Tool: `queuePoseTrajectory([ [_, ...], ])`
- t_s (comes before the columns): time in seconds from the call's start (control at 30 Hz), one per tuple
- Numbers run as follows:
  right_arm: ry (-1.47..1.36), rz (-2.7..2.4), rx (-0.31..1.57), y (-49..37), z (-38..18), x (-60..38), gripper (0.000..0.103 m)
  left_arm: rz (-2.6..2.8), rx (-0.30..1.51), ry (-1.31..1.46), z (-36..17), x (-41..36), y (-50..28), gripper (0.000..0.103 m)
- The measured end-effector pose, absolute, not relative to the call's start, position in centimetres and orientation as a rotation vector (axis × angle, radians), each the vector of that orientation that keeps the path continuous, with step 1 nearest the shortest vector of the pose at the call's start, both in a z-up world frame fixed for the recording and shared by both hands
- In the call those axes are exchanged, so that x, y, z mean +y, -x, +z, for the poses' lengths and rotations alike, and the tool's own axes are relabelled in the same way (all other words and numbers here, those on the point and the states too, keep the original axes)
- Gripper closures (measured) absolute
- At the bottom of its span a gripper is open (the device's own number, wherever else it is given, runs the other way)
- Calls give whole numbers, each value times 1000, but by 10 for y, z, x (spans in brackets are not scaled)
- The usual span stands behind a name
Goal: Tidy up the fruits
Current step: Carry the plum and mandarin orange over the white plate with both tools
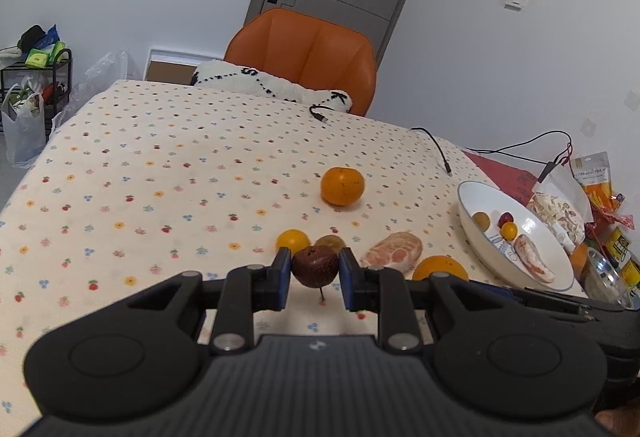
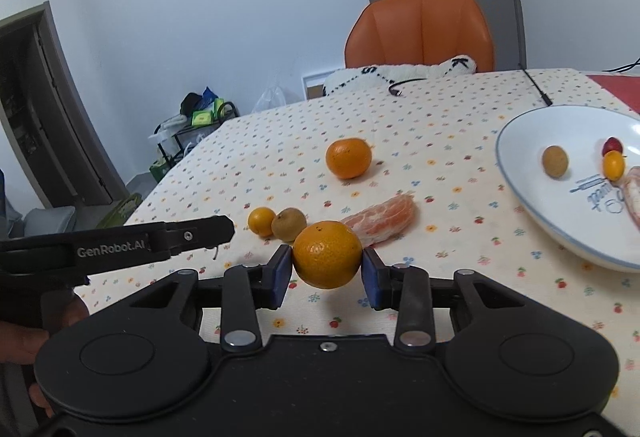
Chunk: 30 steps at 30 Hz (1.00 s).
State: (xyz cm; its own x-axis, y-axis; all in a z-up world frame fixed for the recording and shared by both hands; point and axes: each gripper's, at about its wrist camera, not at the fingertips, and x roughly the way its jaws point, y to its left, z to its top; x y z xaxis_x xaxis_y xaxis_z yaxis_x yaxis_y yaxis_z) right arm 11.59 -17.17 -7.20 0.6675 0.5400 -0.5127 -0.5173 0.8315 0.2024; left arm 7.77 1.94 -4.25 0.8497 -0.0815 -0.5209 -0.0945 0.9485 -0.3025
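Note:
My left gripper (image 1: 315, 269) is shut on a dark red-brown fruit (image 1: 314, 265) with a stem, held just above the cloth. My right gripper (image 2: 326, 265) is shut on an orange tangerine (image 2: 327, 253), lifted off the table; that tangerine also shows in the left wrist view (image 1: 439, 268). On the cloth lie a larger tangerine (image 1: 342, 185) (image 2: 348, 158), a small yellow-orange fruit (image 1: 293, 240) (image 2: 261, 221), a brownish round fruit (image 1: 330, 241) (image 2: 289, 224) and a peeled citrus piece (image 1: 394, 249) (image 2: 380, 217). A white plate (image 1: 472, 233) (image 2: 528, 173) at the right holds several small fruits and a peeled piece.
An orange chair (image 1: 308, 57) with a white cushion (image 1: 272, 83) stands behind the table. Black cables (image 1: 436, 149) lie near the far right edge. Snack bags (image 1: 596, 181) and a red mat (image 1: 500, 169) sit beyond the plate. A rack with bags (image 1: 32, 93) stands at the left.

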Motion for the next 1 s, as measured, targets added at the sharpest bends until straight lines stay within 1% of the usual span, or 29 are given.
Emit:
queuePoseTrajectory([
  [1.0,-106,468,518,-114,-51,-250,67,-105,538,262,-24,-43,-98,79],
])
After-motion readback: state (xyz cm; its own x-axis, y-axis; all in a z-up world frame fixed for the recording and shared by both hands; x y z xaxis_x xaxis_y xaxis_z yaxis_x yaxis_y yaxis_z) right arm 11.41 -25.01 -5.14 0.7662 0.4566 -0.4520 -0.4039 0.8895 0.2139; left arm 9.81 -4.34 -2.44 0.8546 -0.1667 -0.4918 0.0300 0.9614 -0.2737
